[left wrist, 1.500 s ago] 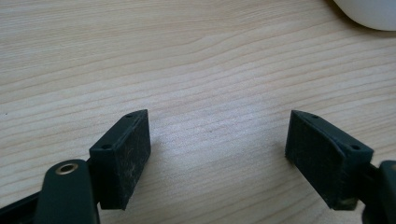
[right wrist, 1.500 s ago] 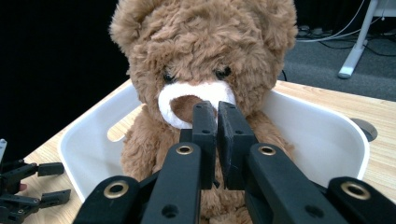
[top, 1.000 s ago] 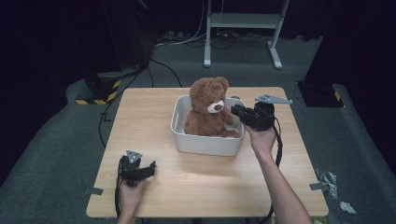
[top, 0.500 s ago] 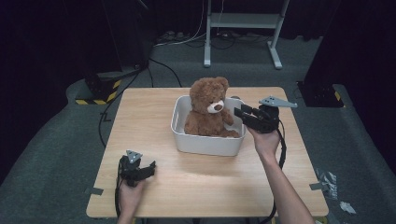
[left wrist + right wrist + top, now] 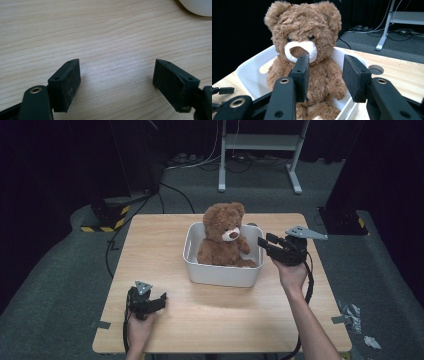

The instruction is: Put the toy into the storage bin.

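high view / teddy bear (image 5: pixel 225 237): brown plush, sits upright in the white tub (image 5: pixel 200 270), back toward the far wall, white muzzle facing near-right.
high view / tub: on the wooden table (image 5: pixel 165 240), centre, slightly toward the far side.
high view / right gripper (image 5: pixel 261 242): just right of the tub at its right rim, held level, jaws pointing left toward the bear; grey plate on top. Jaws have just been opening; from here it is unclear whether the tips touch the plush.
high view / left gripper (image 5: pixel 161 301): near-left part of the table, low over the wood, well apart from tub and bear; jaws point right.
high view / surroundings: dark floor, a white metal stand (image 5: pixel 260 150) beyond the far edge, cables on the floor.

left gripper view / left gripper (image 5: pixel 116 82): jaws spread wide, bare wood between them, nothing held.
left gripper view / tub (image 5: pixel 197 6): a corner of it at the top right, far from the jaws.

right gripper view / right gripper (image 5: pixel 325 75): jaws parted about halfway, pads clear of the fur, nothing clamped.
right gripper view / teddy bear (image 5: pixel 304 42): straight ahead, facing the camera; its arm and belly show through the gap between the jaws.
right gripper view / tub (image 5: pixel 252 70): walls surround the bear; right rim just under the right jaw.
right gripper view / table hole (image 5: pixel 375 69): round, in the wood right of the tub.
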### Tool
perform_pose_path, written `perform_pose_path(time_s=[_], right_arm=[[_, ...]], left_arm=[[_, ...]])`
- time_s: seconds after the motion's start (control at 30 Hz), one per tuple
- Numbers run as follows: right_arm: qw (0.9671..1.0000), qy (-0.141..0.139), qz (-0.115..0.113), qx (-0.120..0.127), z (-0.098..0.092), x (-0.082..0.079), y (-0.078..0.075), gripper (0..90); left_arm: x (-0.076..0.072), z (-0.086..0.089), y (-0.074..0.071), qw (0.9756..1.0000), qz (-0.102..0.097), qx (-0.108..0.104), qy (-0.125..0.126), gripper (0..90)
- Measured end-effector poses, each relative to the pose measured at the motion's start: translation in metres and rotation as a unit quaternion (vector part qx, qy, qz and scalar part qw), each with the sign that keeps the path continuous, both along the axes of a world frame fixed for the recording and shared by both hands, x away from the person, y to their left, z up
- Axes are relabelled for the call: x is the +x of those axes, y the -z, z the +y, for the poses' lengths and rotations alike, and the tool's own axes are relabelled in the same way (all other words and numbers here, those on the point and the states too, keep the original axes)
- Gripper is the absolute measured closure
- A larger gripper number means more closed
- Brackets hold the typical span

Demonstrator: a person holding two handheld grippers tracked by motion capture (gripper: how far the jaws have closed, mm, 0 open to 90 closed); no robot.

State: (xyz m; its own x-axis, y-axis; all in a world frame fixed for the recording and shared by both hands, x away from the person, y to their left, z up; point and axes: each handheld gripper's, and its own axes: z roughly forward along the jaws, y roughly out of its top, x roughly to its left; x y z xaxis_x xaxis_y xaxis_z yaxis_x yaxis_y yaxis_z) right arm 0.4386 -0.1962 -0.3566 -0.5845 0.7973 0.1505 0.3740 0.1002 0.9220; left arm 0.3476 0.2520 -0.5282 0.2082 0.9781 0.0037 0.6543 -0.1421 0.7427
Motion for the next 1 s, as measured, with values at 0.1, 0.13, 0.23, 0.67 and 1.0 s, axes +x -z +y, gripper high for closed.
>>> perform_pose_path(time_s=[0.1, 0.13, 0.23, 0.67, 1.0], right_arm=[[1.0000, 0.003, -0.002, 0.002, -0.004, -0.002, 0.000, 56.5], [1.0000, 0.004, -0.002, 0.002, -0.005, -0.002, 0.000, 56.3], [1.0000, 0.006, -0.003, 0.004, -0.008, -0.004, 0.000, 56.0], [0.9998, 0.014, -0.009, 0.009, -0.020, -0.011, -0.001, 55.5], [0.9996, 0.014, -0.009, 0.021, -0.029, -0.018, -0.001, 54.9]], left_arm=[[0.000, 0.000, 0.000, 1.0000, 0.000, 0.000, 0.001, 22.1], [0.000, 0.000, 0.000, 1.0000, 0.000, 0.000, 0.000, 22.1], [0.000, 0.000, 0.000, 1.0000, 0.000, 0.000, 0.000, 22.1], [0.000, 0.000, 0.000, 1.0000, 0.000, 0.000, 0.000, 22.1], [0.000, 0.000, 0.000, 1.0000, 0.000, 0.000, 0.001, 22.1]])
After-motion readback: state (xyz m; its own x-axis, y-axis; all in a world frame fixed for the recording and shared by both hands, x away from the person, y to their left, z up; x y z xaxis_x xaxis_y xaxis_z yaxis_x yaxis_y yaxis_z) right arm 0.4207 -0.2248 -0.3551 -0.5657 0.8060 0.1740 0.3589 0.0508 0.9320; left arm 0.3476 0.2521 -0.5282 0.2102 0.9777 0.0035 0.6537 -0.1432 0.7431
